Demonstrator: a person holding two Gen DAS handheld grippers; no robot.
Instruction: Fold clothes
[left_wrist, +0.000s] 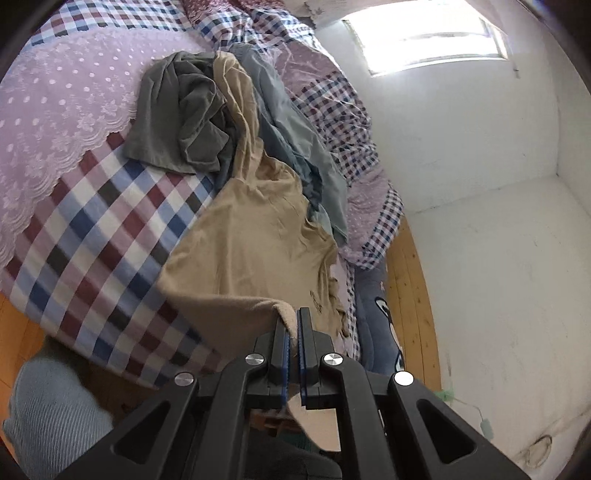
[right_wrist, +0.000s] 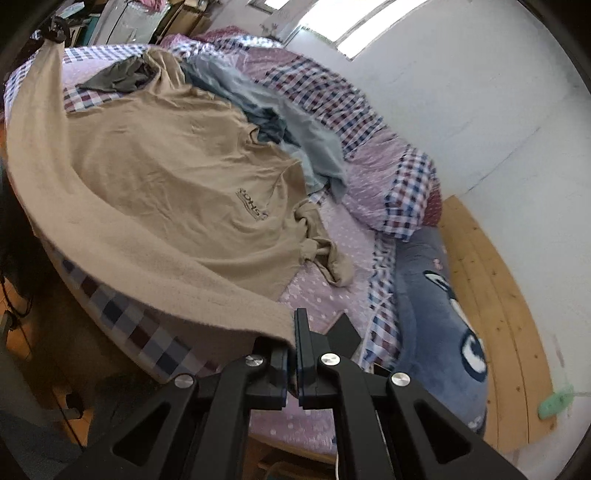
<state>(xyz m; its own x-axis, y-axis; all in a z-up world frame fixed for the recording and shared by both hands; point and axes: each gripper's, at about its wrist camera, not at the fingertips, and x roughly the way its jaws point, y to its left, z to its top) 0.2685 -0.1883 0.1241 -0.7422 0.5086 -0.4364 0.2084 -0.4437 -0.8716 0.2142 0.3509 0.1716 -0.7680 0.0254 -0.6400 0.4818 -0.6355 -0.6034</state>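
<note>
Tan knit fabric is pinched in both tools: the left gripper (left_wrist: 294, 334) is closed down on one corner of the hem of the tan shirt (left_wrist: 251, 236), and the right gripper (right_wrist: 291, 345) is closed on the other corner, with the hem band stretched in a shallow arc between the two. The shirt body is seen lying across the bed (left_wrist: 110, 206), printed chest lettering facing up in the right wrist view, one sleeve (right_wrist: 325, 254) bunched and twisted near the collar end. The cloth is judged light, soft and limp: it sags wherever unsupported and would be expected to crease or slip into folds by itself. The thicker hem band and the shoulder seams are judged the safest places for a hold, since a single thin layer could slide out of the pads. Three garments are counted: the tan shirt, a dark grey garment (left_wrist: 177, 122) crumpled beside it, and a grey-blue garment (left_wrist: 295, 147) heaped just beyond, touching the tan one. One checked quilt (left_wrist: 343, 107), rumpled along the wall side, and one blue plush cushion (right_wrist: 436, 332) at the bed edge are noted. Two grippers are counted, both occupied. No folded pile is seen in either view.
</note>
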